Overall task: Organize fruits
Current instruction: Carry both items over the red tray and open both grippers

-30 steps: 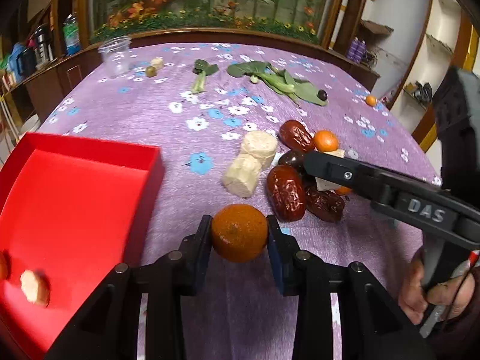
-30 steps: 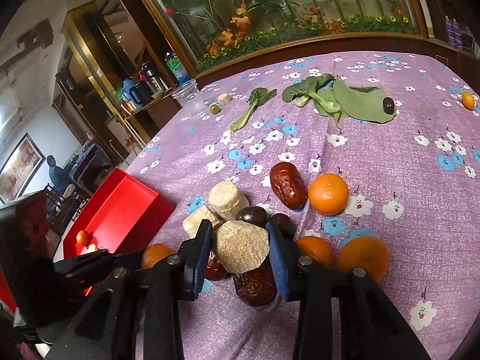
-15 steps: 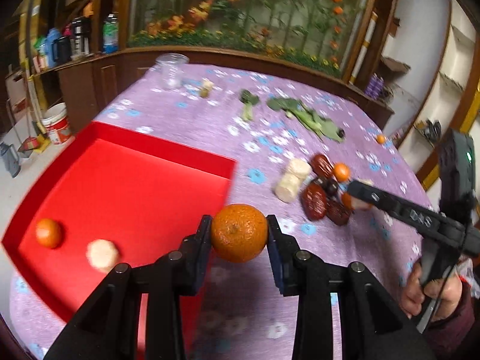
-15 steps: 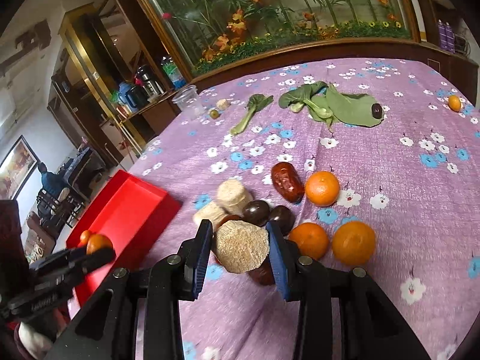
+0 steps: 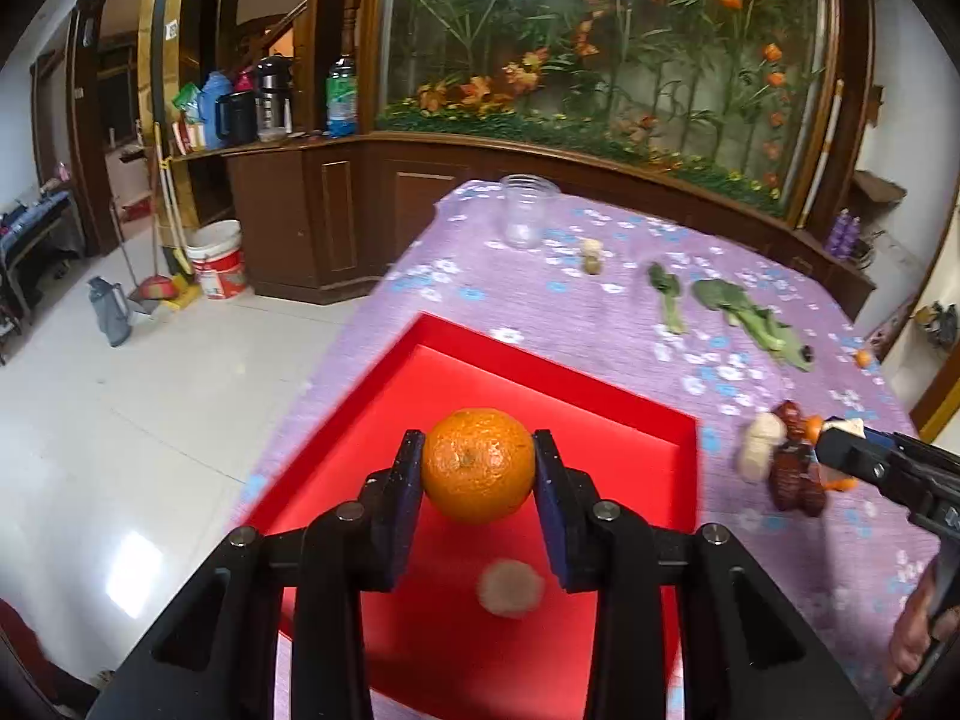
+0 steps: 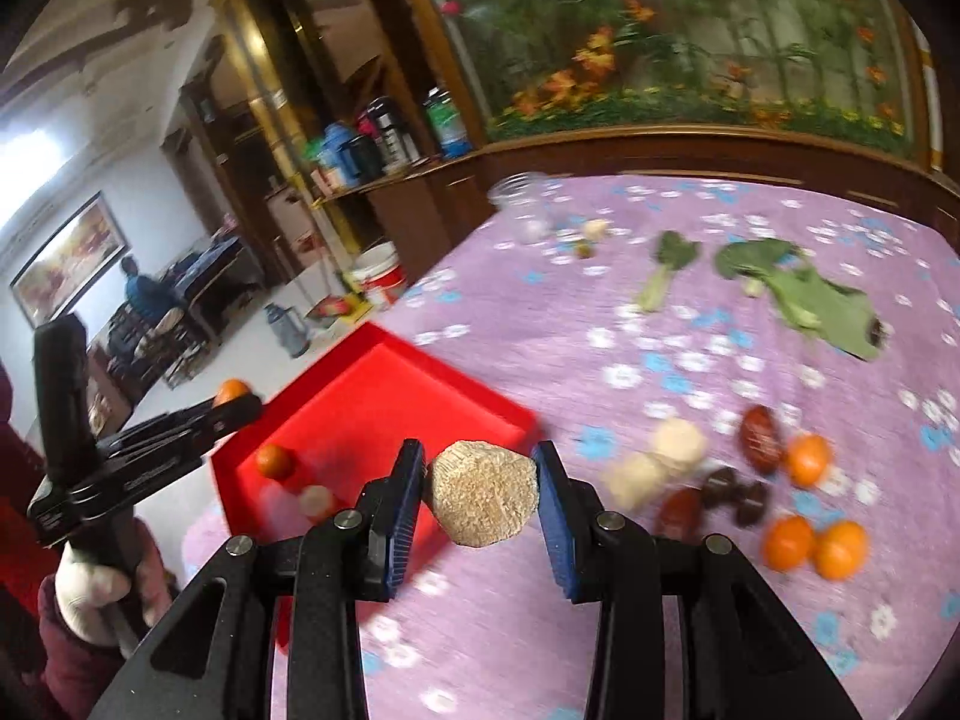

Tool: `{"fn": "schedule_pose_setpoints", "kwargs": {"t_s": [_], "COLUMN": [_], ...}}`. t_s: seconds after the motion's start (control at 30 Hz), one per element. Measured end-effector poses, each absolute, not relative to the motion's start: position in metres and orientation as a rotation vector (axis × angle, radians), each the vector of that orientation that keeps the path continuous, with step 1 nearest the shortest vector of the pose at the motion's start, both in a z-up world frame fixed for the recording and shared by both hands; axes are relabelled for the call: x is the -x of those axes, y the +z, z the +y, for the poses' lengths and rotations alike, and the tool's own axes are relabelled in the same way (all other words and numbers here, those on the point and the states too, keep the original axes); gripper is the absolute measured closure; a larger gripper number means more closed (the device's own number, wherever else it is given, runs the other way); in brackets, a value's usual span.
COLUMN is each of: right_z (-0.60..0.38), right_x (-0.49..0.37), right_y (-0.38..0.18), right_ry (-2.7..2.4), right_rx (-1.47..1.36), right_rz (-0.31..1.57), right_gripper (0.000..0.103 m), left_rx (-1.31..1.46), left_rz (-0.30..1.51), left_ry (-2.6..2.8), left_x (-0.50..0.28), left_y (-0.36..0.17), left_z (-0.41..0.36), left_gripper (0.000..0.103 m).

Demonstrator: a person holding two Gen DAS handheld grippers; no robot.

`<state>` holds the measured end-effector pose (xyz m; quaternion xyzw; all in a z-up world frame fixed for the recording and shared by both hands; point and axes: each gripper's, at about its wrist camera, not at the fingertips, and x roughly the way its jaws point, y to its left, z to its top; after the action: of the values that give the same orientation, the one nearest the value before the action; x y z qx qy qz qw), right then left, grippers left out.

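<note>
My left gripper point(image 5: 477, 468) is shut on an orange tangerine point(image 5: 478, 465) and holds it above the red tray point(image 5: 600, 396). A pale round piece point(image 5: 510, 588) lies in the tray below it. My right gripper point(image 6: 480, 495) is shut on a beige rough chunk point(image 6: 483, 493), held above the purple cloth at the tray's point(image 6: 384, 384) right edge. In the right wrist view the tray holds a small tangerine point(image 6: 274, 460) and a pale piece point(image 6: 316, 500). The left gripper point(image 6: 231, 399) shows there at the left, over the tray's left side.
On the flowered tablecloth point(image 6: 690, 312) lie red dates point(image 6: 761, 438), several tangerines point(image 6: 807, 459), pale chunks point(image 6: 678, 444) and dark fruits point(image 6: 738, 495). Green leaves point(image 6: 810, 294) and a clear jar point(image 5: 525, 210) lie farther back. The table edge drops to the floor at the left.
My left gripper has carried the tangerine left from the tray's edge to over the tray. My right gripper has lifted the beige chunk and swung left toward the tray.
</note>
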<state>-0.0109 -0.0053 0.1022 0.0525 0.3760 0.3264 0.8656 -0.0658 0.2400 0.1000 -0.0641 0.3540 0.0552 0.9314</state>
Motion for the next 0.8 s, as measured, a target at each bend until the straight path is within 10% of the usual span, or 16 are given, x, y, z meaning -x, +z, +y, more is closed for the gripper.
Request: {"fn": "schedule_pose_setpoints", "kwargs": {"t_s": [0.7,0.8], "right_z": [0.133,0.131], "right_x": [-0.029,-0.03], "right_y": [0.025,0.03], "right_ry": [0.767,0.773], "right_rx": [0.014,0.003], "right_rz": [0.979,0.97], "right_gripper": [0.061,0.044], "left_rx": [0.235,0.263], "left_rz": [0.876,0.86], "left_ry": [0.144,0.131], "left_x": [0.008,0.013], "left_y": [0.044,0.048], "left_z": [0.298,0.3], "left_gripper": [0.06,0.051]}}
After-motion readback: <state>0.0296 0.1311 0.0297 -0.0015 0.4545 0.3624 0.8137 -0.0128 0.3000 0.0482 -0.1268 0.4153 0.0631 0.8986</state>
